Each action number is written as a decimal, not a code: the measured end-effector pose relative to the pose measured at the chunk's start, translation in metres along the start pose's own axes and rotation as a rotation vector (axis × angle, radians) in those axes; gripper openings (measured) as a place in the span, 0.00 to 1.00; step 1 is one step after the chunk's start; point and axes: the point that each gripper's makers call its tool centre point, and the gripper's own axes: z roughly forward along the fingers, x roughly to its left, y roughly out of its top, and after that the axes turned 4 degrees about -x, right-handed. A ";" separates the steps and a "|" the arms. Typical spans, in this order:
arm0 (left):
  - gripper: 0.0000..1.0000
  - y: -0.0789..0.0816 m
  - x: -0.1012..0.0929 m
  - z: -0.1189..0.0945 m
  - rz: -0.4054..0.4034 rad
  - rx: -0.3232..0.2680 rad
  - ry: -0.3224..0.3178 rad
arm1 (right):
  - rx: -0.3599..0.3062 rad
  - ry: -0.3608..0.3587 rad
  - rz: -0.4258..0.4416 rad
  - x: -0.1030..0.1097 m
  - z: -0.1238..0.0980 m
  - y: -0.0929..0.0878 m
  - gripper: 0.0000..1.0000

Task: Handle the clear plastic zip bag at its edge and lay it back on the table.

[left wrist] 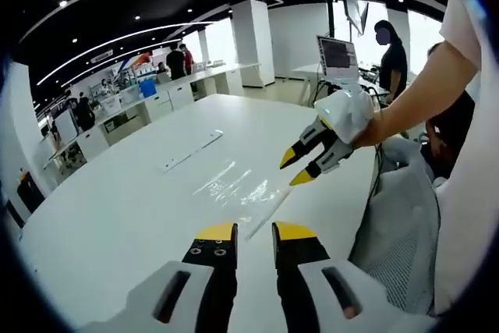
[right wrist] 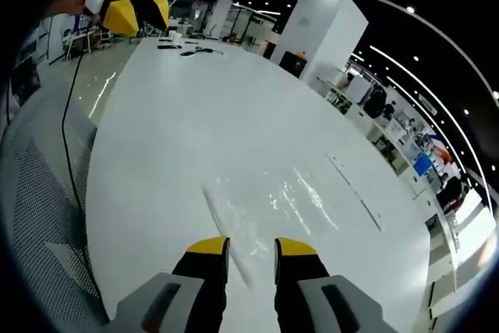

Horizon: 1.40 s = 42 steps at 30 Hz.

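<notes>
1. My left hand-held gripper (left wrist: 254, 233) has black jaws with smooth yellow tips; they stand apart with nothing between them, just above the tabletop (left wrist: 125, 208).
2. My right hand-held gripper (right wrist: 252, 249) looks the same in its own view, black with yellow tips, jaws apart and gripping nothing. In the left gripper view it comes in from the right, held by a hand wrapped in white cloth (left wrist: 348, 113), its yellow tips parted above the bag.
3. The clear plastic zip bag (left wrist: 238, 186) lies flat on the tabletop, thin and glossy, with wrinkles that catch the ceiling lights. Its straight ridged edge (right wrist: 228, 233) runs toward the gap of my right jaws, just beyond the tips; I cannot tell whether they touch it.
4. A narrow flat white strip (left wrist: 192, 151) lies on the tabletop beyond the bag, well apart from it.
5. The tabletop is broad, white, smooth and slightly reflective, with a rounded edge. A grey mesh chair back (left wrist: 401, 224) stands beside it.
6. The room is an open office with white columns (right wrist: 318, 27), a dark ceiling with light strips, white counters, a laptop screen (left wrist: 337, 54) and people standing far off.
</notes>
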 end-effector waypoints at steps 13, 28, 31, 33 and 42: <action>0.19 -0.017 0.013 -0.001 -0.120 -0.045 0.051 | -0.029 -0.067 0.109 -0.001 -0.025 -0.007 0.25; 0.23 -0.038 0.017 -0.005 -0.153 -0.043 0.081 | -0.058 -0.113 0.217 -0.002 -0.045 -0.013 0.30; 0.23 -0.041 0.018 -0.007 -0.160 -0.041 0.095 | -0.072 -0.127 0.264 -0.003 -0.048 -0.016 0.31; 0.24 -0.045 0.021 -0.008 -0.168 -0.043 0.100 | -0.077 -0.131 0.275 -0.003 -0.050 -0.019 0.33; 0.26 -0.052 0.020 -0.011 -0.191 -0.037 0.123 | -0.115 -0.173 0.420 -0.008 -0.067 -0.027 0.32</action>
